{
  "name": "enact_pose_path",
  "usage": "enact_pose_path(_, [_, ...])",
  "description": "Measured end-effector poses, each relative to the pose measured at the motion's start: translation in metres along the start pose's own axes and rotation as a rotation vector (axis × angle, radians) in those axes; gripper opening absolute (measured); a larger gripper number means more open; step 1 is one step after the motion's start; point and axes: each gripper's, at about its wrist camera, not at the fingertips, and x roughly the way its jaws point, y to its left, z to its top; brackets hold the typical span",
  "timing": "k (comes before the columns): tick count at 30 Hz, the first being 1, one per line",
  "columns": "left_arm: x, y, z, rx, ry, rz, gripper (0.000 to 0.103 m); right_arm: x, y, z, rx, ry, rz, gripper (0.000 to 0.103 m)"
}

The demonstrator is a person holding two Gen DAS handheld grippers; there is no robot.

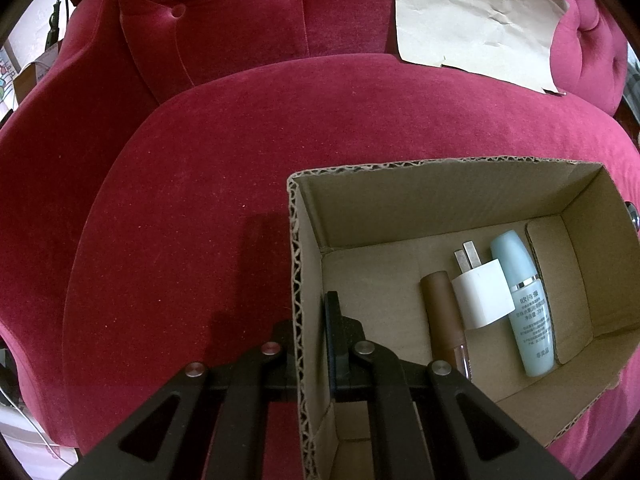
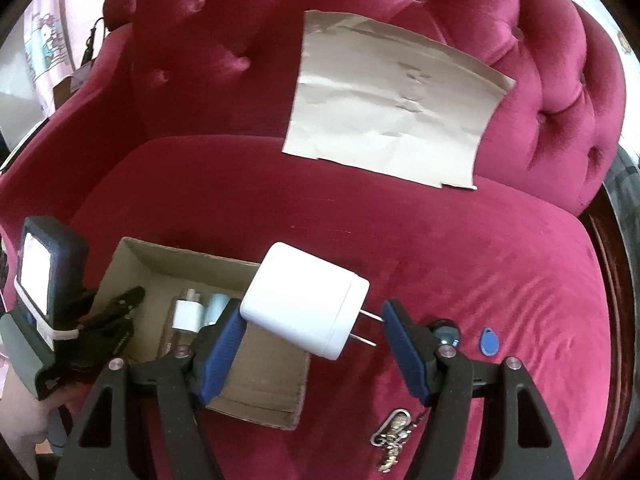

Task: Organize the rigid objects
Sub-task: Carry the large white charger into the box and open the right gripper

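My left hand: at the far left edge, wrapped around the handle of the left tongs.
Left tongs: closed tight on the left wall of the cardboard box, one finger outside the wall and one inside.
Box: open-topped, sitting on the seat of the red sofa.
Inside the box, left to right: a brown tube, a small white charger with its prongs pointing to the far wall, and a pale blue bottle. All three lie flat, side by side, touching or nearly so, toward the right half of the floor.
Right tongs: spread fairly wide, holding a big white charger lengthwise. The left pad presses its rounded back end and the prong tips meet the right pad.
Big white charger: in the air, tilted, over the right edge of the box and the seat beside it.
Right of my tongs: a dark round thing I can't make out, then a blue key tag, both on the seat.
Nearer to me: a bunch of keys on a clip, lying on the seat.
Behind: a creased sheet of paper leaning against the sofa back.
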Motion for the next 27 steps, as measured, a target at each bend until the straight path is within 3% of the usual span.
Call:
enact_pose_path(9, [0.000, 0.000, 0.000, -0.001, 0.000, -0.001, 0.006, 0.007, 0.027, 0.009, -0.025, 0.019, 0.036, 0.074])
enact_pose_path(27, [0.000, -0.001, 0.001, -0.001, 0.000, -0.002, 0.006, 0.041, 0.065, -0.004, -0.064, 0.096, 0.088, 0.074])
